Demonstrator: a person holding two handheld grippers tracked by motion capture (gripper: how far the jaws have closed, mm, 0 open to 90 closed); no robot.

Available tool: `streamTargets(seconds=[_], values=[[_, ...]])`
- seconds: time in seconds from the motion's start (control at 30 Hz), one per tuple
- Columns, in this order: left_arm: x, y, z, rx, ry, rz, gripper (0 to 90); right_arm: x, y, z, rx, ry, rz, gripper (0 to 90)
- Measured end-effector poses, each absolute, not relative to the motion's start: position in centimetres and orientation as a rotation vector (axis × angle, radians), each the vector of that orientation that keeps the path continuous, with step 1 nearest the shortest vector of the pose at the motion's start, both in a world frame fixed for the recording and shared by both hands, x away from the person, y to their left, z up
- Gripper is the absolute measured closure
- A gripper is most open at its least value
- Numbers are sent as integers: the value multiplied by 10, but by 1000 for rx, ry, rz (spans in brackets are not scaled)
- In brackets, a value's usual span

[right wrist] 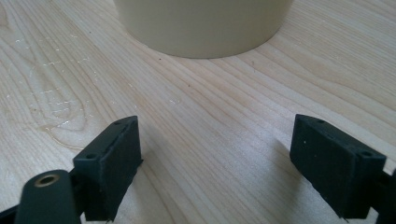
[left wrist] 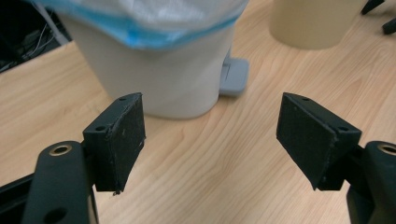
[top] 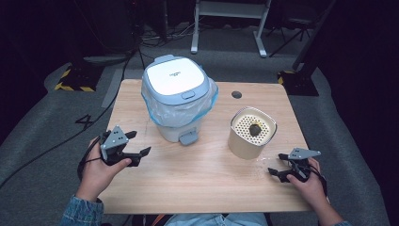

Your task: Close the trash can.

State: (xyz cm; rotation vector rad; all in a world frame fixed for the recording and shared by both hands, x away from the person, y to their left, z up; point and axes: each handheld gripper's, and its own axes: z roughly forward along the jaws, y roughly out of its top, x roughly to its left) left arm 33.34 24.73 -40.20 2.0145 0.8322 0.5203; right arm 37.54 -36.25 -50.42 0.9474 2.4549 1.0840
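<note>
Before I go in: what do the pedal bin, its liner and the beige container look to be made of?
Pedal bin: probably hard plastic, smooth white lid with grey-blue rim and a slight sheen. Liner: thin translucent plastic film with a blue edge, crinkled and folded over the rim. Beige container: matte cream wall, likely plastic, though ceramic can't be ruled out; its perforated top insert looks moulded.

Bright overhead light on the table (top: 202, 179), dark surroundings, soft blur throughout.

High view overhead, claw views near table (top: 197, 174)
</note>
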Motion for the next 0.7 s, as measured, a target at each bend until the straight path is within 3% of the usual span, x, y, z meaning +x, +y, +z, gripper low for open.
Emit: streamTargets(seconds=[0.2, 0.7], values=[[330, 258, -427, 1995, 877, 459, 245, 375, -362, -504, 948, 2455, 1084, 166], [337, 265, -482, 2143, 956, 350, 244, 375, -362, -504, 948, 2455, 1084, 166]])
